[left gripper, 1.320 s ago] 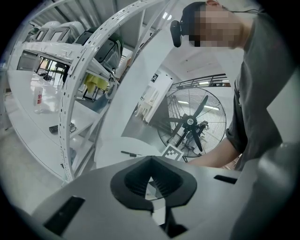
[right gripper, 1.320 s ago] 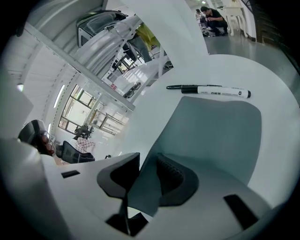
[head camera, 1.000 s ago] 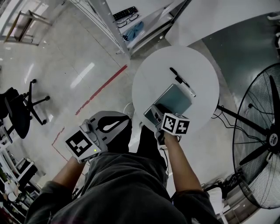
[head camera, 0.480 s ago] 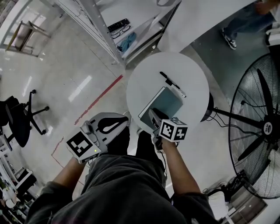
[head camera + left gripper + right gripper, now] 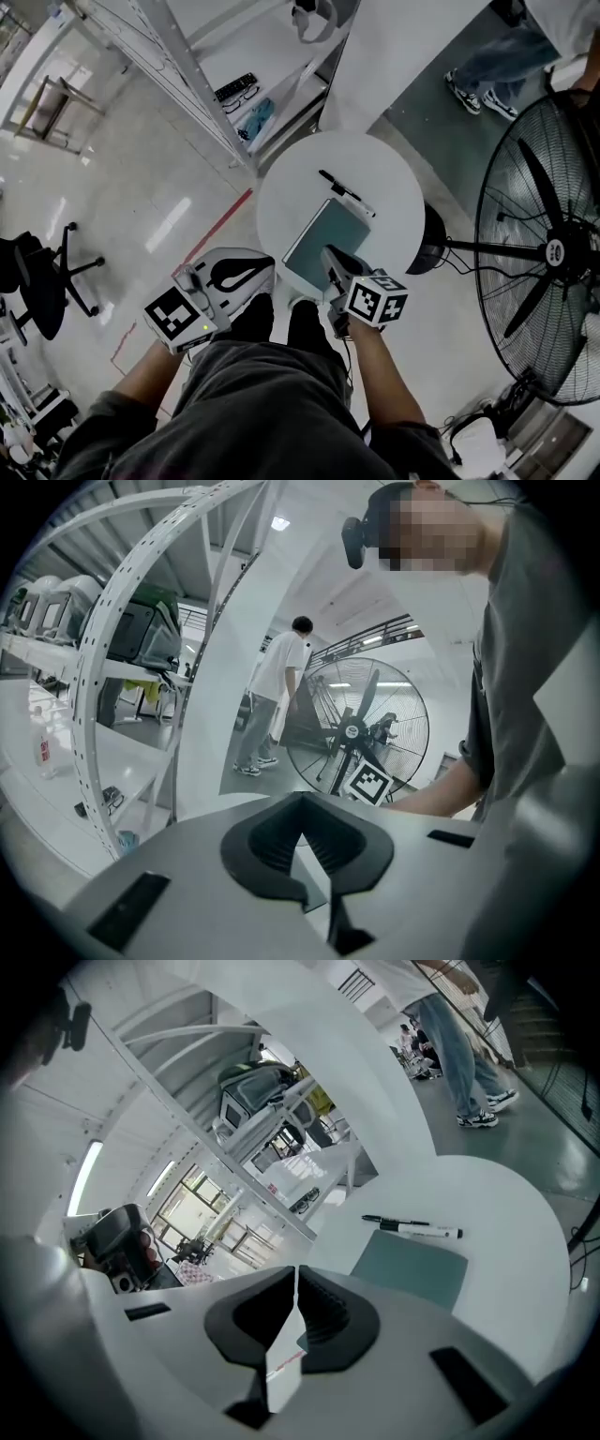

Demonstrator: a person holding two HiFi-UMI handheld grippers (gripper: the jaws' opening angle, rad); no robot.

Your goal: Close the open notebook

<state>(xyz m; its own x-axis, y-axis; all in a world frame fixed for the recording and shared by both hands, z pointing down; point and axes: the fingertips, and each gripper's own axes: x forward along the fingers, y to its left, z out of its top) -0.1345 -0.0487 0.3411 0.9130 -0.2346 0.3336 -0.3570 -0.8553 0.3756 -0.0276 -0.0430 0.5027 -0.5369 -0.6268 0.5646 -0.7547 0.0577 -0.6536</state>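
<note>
On the round table, head view: notebook (image 5: 323, 242) lies flat, teal cover up, no page showing; white table (image 5: 394, 178) is smooth and bare round it.
Pen, head view: black-and-white pen (image 5: 345, 192) lies just beyond the notebook's far edge, apart from it.
Bearing, head view: notebook lies straight ahead of the right gripper (image 5: 330, 258), which hangs over its near corner. Its long axis runs away from the person, slanting right.
Nearer hand, head view: the right. The left gripper (image 5: 262, 267) is off the table's rim, over the floor, well apart from the notebook.
Surroundings, head view: large wire-caged fan (image 5: 548, 253) at right; white perforated shelf rack (image 5: 234, 94) beyond the table.
Left gripper, left gripper view: ribbed black pads of the left gripper (image 5: 298, 803) are drawn together at the tips with nothing between. It is aimed toward the fan (image 5: 361, 728); notebook not made out.
Right gripper, right gripper view: jaws of the right gripper (image 5: 297, 1274) have just been closing and now meet, clenched on nothing.
Notebook, right gripper view: notebook (image 5: 412, 1274) lies ahead and to the right, untouched. It is thin and rectangular with a matte cover; the pen (image 5: 412, 1229) lies crosswise past it.
Judgement: cover is down, so the task reads as done; any further touch would fall to the right hand.
</note>
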